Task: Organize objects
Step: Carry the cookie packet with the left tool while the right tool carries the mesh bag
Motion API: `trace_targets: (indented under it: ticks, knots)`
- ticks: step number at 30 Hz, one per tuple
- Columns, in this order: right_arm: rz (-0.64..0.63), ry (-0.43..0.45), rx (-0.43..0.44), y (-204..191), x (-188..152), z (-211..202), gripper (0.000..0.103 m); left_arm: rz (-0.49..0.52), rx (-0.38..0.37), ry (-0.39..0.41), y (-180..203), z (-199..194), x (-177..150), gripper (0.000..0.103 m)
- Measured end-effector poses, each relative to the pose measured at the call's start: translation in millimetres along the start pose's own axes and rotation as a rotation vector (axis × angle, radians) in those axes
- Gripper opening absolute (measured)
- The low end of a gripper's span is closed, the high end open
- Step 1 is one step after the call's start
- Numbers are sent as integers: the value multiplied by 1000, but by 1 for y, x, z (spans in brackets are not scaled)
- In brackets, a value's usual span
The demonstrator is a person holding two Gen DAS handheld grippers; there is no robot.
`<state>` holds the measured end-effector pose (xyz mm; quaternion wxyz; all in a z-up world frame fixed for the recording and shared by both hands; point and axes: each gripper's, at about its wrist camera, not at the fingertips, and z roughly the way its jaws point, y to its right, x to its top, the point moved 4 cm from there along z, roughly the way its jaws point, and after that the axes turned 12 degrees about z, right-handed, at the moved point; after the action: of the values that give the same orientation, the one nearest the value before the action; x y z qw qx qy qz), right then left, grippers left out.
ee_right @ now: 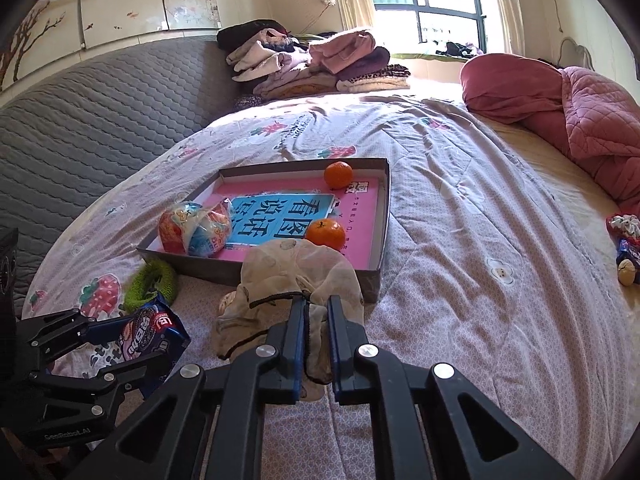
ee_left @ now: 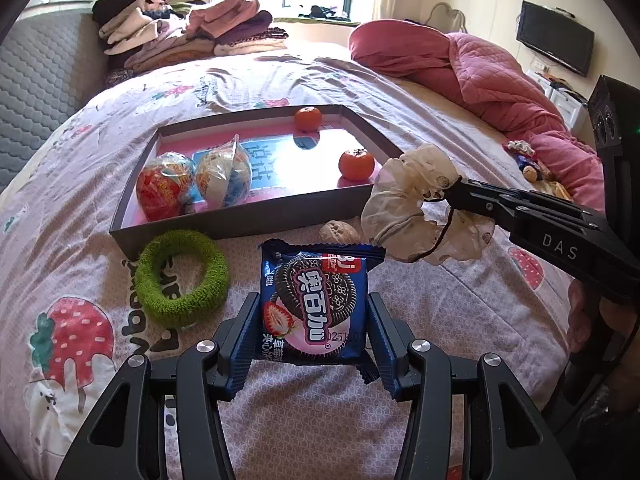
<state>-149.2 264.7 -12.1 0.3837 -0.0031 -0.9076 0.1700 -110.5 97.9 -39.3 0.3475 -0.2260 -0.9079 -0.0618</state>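
My left gripper is shut on a blue cookie packet, held above the bedspread; the same packet shows in the right wrist view. My right gripper is shut on a cream sheer scrunchie, which hangs lifted off the bed; the scrunchie also shows in the left wrist view. A shallow grey box with a pink floor holds two wrapped egg-shaped sweets and two tangerines. A green scrunchie lies in front of the box. A walnut sits by the box's front wall.
Folded clothes are stacked at the far end of the bed. A pink quilt is bunched at the right. Small items lie at the right edge of the bed. A grey padded headboard runs along the left.
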Motion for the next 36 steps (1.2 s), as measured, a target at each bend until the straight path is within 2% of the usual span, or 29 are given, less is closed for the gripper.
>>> trace_targets:
  ticks: [17, 36]
  knots:
    - [-15, 89, 40, -19, 22, -20, 10, -2, 20, 54, -13, -13, 20, 53]
    - [0, 120, 31, -18, 48, -19, 10, 5, 24, 102, -20, -10, 46, 53]
